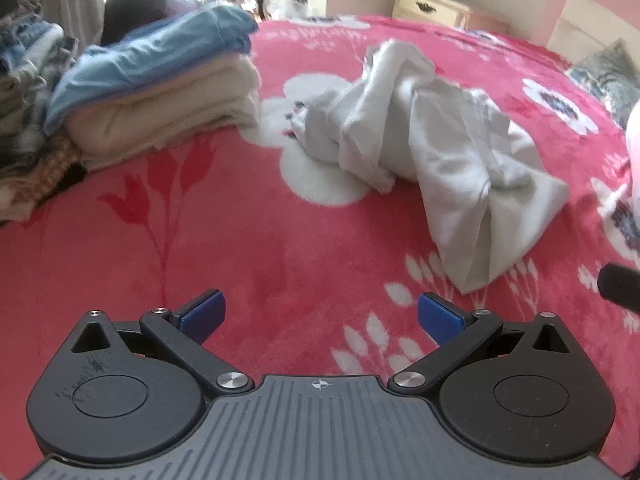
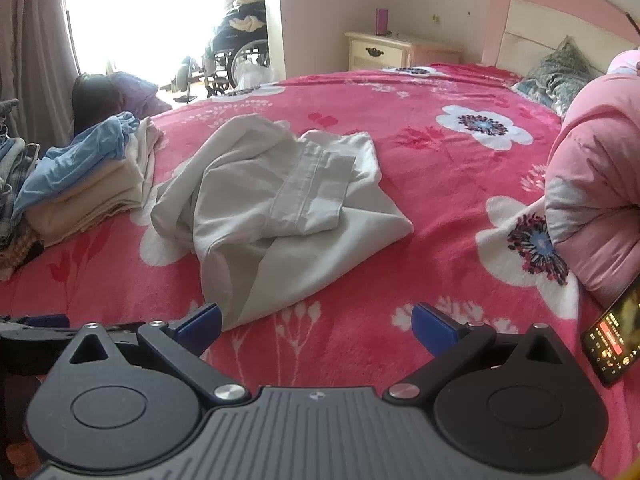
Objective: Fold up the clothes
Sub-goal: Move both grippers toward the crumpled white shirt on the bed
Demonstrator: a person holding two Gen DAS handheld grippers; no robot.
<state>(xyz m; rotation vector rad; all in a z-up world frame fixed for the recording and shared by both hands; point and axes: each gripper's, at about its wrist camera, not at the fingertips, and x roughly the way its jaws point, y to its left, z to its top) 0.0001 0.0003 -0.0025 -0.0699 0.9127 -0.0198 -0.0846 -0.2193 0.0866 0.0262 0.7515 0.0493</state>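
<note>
A crumpled white garment [image 1: 432,152] lies in a heap on the pink floral bedspread [image 1: 248,232]; it also shows in the right wrist view [image 2: 276,204], with a cuff or waistband folded on top. My left gripper [image 1: 320,314] is open and empty, hovering over bare bedspread to the near left of the garment. My right gripper [image 2: 316,322] is open and empty, just short of the garment's near corner, its left finger [image 2: 200,322] close beside the cloth. A stack of folded clothes [image 1: 160,92] with a blue piece on top sits at the left; it also shows in the right wrist view [image 2: 84,184].
More piled clothes [image 1: 28,92] stand at the far left edge. A pink quilt [image 2: 596,184] and a phone [image 2: 616,340] lie at the right. A pillow [image 2: 560,72], headboard [image 2: 560,12] and nightstand [image 2: 380,50] are at the back, and a wheelchair [image 2: 236,56] by the bright doorway.
</note>
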